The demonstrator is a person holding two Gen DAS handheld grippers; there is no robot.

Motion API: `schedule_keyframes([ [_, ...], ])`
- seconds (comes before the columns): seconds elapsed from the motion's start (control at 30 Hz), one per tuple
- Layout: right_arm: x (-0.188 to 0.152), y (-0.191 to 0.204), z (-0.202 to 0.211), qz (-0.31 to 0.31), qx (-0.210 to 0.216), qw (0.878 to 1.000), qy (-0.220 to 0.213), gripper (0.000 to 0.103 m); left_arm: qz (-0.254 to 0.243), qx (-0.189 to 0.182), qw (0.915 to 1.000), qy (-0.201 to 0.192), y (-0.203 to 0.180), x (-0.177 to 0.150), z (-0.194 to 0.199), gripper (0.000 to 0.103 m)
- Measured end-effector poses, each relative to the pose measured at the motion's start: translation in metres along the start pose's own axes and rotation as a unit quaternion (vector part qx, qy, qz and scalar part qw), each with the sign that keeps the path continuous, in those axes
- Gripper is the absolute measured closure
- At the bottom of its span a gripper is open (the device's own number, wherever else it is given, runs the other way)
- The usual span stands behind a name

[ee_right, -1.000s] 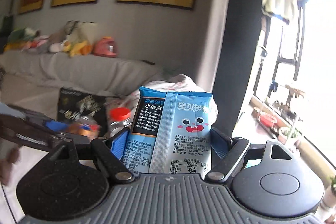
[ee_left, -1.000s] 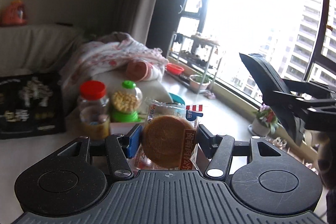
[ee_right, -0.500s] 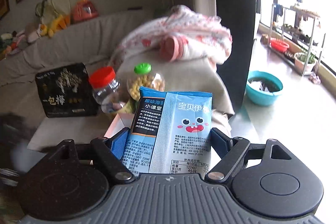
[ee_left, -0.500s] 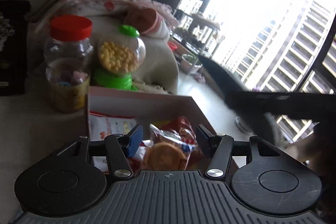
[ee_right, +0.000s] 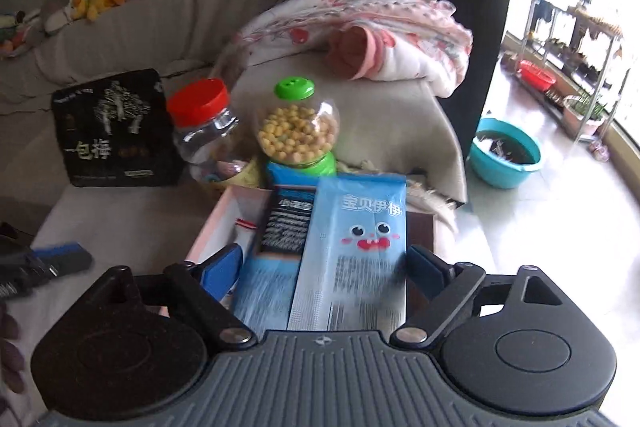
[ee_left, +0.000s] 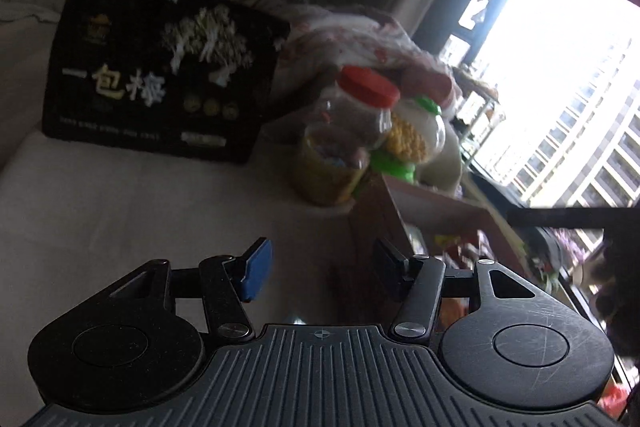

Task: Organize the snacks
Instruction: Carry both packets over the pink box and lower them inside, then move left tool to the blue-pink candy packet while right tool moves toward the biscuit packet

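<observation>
My left gripper [ee_left: 322, 269] is open and empty over the white cloth, just left of the pink box [ee_left: 436, 203]. My right gripper [ee_right: 322, 267] has wide jaws with a blue snack packet [ee_right: 340, 247] between them, tilted down over the pink box [ee_right: 218, 215]; whether the pads still press it I cannot tell. The left gripper's fingers [ee_right: 60, 259] show at the left edge of the right wrist view. Snack packets lie inside the box.
A red-lidded jar [ee_right: 202, 123] and a green-lidded jar of yellow balls [ee_right: 296, 131] stand behind the box. A black packet [ee_right: 112, 129] leans against the sofa. A blanket [ee_right: 360, 27] lies behind. A teal basin [ee_right: 506, 157] sits on the floor.
My left gripper let go of the round cake packet into the box, opened and swung left. My right gripper moved down over the box with the blue packet, and its jaws widened.
</observation>
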State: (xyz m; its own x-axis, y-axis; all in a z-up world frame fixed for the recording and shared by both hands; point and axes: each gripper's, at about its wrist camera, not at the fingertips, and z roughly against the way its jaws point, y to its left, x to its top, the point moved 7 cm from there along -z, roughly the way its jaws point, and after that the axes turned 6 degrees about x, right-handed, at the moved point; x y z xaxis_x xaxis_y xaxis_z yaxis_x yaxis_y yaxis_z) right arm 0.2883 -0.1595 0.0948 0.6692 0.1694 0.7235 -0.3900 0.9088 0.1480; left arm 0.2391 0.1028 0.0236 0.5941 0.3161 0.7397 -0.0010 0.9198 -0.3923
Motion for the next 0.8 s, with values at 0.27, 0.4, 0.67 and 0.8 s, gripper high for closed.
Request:
schedule_keyframes([
  [0.27,-0.016,-0.007,-0.015,-0.03,-0.028,0.999,0.005,0.013,-0.029,0.017,0.9992,0.022,-0.007,-0.034,0.008,0.042],
  [0.4,-0.007,0.048,-0.003,0.057,0.0,0.998,-0.016,0.012,0.018,0.069,0.9971,0.024,0.019,-0.042,0.02,0.042],
  [0.67,-0.022,0.166,-0.084,0.164,0.016,0.983,0.084,0.063,-0.022,0.062,0.9976,0.018,0.022,-0.068,0.054,0.042],
  [0.8,-0.035,0.203,-0.123,0.22,-0.008,0.969,0.112,0.07,-0.054,0.059,0.9966,0.021,0.018,-0.079,0.066,0.042],
])
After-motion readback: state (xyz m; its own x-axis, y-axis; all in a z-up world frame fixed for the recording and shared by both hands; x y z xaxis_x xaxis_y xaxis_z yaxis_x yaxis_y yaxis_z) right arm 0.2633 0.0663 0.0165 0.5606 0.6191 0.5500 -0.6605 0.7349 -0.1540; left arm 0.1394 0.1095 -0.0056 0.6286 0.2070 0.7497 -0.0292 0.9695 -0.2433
